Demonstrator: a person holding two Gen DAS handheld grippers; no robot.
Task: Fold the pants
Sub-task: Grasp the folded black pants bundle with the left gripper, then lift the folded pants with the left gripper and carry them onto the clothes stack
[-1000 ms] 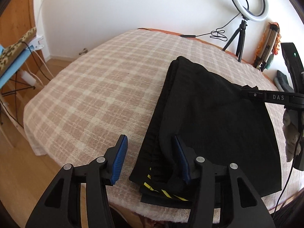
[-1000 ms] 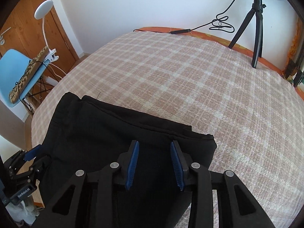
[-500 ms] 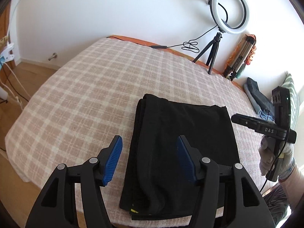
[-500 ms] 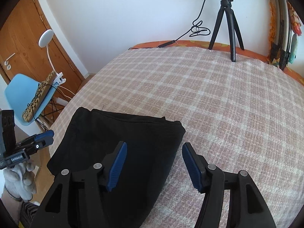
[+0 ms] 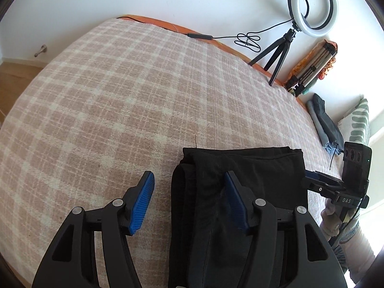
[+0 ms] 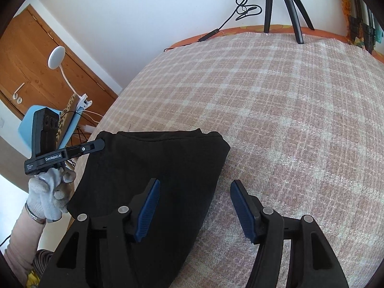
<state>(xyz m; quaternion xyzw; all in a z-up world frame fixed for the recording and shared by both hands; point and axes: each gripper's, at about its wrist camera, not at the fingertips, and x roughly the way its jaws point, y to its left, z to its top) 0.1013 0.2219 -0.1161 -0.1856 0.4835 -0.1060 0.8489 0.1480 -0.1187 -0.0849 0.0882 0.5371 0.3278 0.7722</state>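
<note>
From the left wrist, the left gripper [image 5: 189, 202] is wide open and holds nothing. Its blue pads [image 5: 141, 204] stand far apart. The black pants [image 5: 240, 192] lie folded on the checked blanket [image 5: 120, 96]. The pants sit just ahead of this gripper, a bit to its right. The right pad is over the pants and the left pad is over bare blanket. Off to the right, the right gripper [image 5: 309, 176] sits by the far side of the pants. A ring light [image 5: 312, 4] on a small tripod stands far ahead by the white wall. Some clothes [image 5: 326, 122] lie at the bed edge to the right.

From the right wrist, the right gripper [image 6: 194, 207] is wide open too, with nothing in it. The pants [image 6: 156, 168] lie just ahead and to its left. Its left pad is over the pants and its right pad is over the blanket [image 6: 288, 108]. To the left, a gloved hand [image 6: 50, 192] holds the left gripper [image 6: 99, 145], whose tip is at the pants' edge. A blue chair [image 6: 31, 122], a white lamp [image 6: 56, 56] and a wood door [image 6: 48, 72] are far off to the left.
</note>
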